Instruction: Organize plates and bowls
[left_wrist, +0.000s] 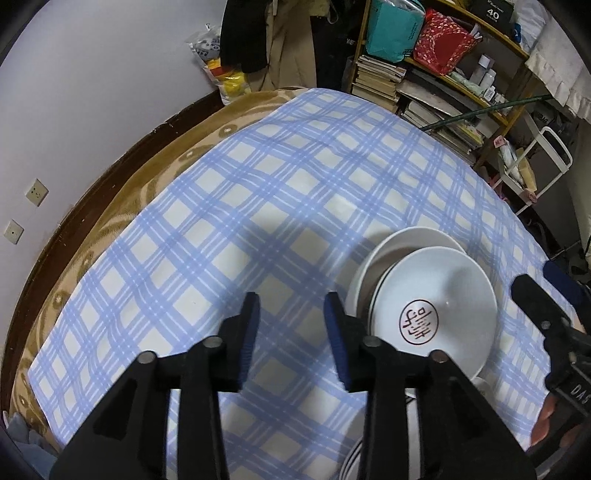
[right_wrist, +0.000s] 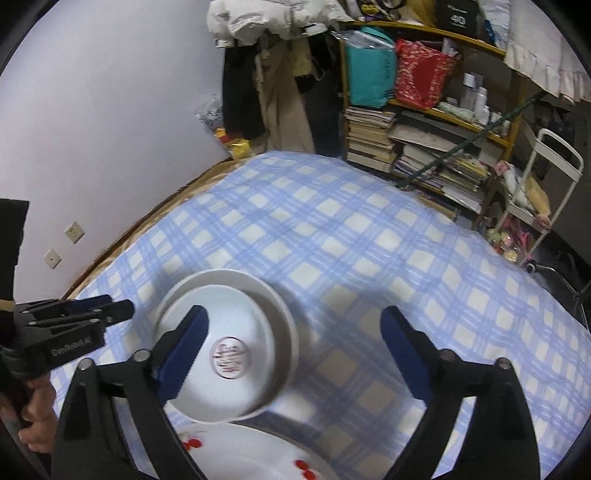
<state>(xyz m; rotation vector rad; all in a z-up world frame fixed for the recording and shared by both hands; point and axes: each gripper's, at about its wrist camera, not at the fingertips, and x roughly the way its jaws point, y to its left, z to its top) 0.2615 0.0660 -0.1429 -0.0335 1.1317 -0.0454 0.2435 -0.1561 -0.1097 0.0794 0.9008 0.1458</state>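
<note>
A white bowl with a red round emblem (left_wrist: 436, 310) sits nested in a larger white bowl (left_wrist: 402, 243) on the blue checked cloth. The same stack shows in the right wrist view: emblem bowl (right_wrist: 236, 373), outer bowl (right_wrist: 284, 317). My left gripper (left_wrist: 291, 314) is open and empty, just left of the stack. My right gripper (right_wrist: 291, 332) is wide open and empty above the stack; it also shows at the right in the left wrist view (left_wrist: 546, 314). A white plate with red marks (right_wrist: 258, 458) lies at the near edge. A black-striped dish (left_wrist: 354, 458) is partly hidden under my left gripper.
The checked cloth (left_wrist: 258, 192) covers a brown blanket (left_wrist: 155, 177) beside a pale wall. A shelf of books and bags (right_wrist: 424, 122) and a white cart (right_wrist: 546, 192) stand beyond the far side. Hanging clothes (right_wrist: 266, 85) are at the back.
</note>
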